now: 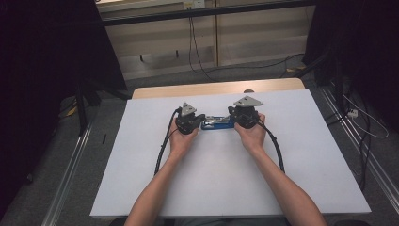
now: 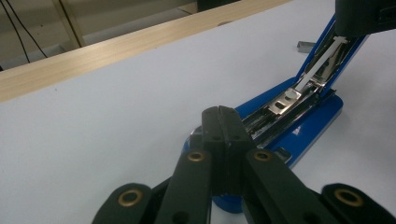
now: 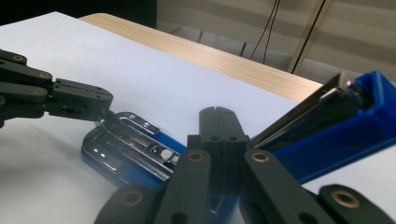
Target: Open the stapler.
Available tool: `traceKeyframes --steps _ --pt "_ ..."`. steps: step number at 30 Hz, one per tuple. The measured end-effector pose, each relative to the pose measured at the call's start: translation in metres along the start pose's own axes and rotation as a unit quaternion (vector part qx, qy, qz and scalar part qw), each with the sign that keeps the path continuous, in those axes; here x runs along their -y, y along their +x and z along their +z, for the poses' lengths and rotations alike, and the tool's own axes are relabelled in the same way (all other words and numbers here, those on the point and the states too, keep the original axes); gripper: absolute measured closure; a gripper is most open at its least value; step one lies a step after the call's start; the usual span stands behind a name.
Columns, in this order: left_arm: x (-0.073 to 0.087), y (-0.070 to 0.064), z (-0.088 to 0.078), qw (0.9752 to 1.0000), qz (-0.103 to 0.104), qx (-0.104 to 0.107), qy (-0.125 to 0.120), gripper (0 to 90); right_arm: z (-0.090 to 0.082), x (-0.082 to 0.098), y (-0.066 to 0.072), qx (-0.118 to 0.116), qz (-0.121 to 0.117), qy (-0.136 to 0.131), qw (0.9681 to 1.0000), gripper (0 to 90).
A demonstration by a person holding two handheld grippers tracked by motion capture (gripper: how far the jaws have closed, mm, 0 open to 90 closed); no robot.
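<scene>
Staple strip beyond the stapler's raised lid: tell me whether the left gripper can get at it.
Probably not directly: the staple strip lies past the open stapler, whose raised lid blocks the left gripper; its fingers are shut.

Dim, even overhead light, dark at the high view's sides; near foregrounds slightly soft.

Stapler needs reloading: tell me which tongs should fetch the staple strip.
Left, probably. The right tongs appear to prop the blue stapler open; the shut left tongs rest at its base, though the staple strip lies beyond it.
</scene>
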State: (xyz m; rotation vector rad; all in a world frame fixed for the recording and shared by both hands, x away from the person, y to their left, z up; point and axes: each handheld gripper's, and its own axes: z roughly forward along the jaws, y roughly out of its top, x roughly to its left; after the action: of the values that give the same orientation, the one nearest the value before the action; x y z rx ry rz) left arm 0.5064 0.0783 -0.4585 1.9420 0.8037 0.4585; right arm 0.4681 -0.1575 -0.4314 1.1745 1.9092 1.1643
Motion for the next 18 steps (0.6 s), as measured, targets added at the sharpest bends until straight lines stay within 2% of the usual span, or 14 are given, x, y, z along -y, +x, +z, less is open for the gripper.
traceKeyframes --steps 4,7,18 --pt "-0.0002 -0.0001 0.0001 1.0000 0.000 0.000 0.000 90.0 -0.0011 0.0022 -0.0039 -0.002 0.008 0.003 1.0000 90.0" --pt "0.0001 0.0000 0.0001 1.0000 -0.001 0.000 -0.001 90.0 -0.0017 0.0025 -0.0031 -0.002 0.000 0.001 1.0000 90.0" --pt "0.0009 0.0000 0.0003 1.0000 -0.004 0.000 -0.006 90.0 -0.0017 0.0029 -0.0033 -0.001 0.000 0.001 1.0000 90.0"
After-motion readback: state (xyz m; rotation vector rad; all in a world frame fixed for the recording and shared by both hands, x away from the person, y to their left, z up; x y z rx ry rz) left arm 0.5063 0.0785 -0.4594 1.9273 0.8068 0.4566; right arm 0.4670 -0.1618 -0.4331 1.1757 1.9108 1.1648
